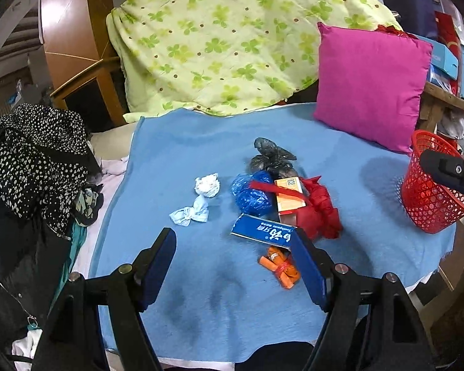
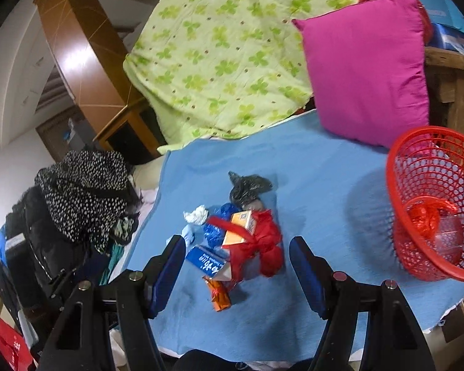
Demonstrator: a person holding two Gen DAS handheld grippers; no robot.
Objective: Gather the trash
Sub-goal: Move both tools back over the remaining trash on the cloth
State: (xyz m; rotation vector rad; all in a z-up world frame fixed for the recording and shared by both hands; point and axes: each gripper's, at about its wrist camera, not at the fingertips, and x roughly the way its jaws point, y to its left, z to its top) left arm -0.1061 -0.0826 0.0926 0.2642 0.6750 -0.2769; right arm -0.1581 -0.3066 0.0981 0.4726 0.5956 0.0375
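2 grippers, left gripper (image 1: 233, 266) and right gripper (image 2: 236, 273), hang with jaws apart and empty over the trash pile (image 1: 272, 198) on the blue cloth (image 1: 176, 142), the pile just ahead of both, the red basket (image 2: 433, 204) to its right, nearer the right gripper.

Left gripper (image 1: 233, 249): two flat blue pads on black angular plastic fingers, black scissor-like linkage arms behind, round silver pivot screws at the joints. Right gripper (image 2: 236, 253): same build, blue pads, black frame, metal pivot screws, one reddish. Dark clothing at the bottom edge, unclear.
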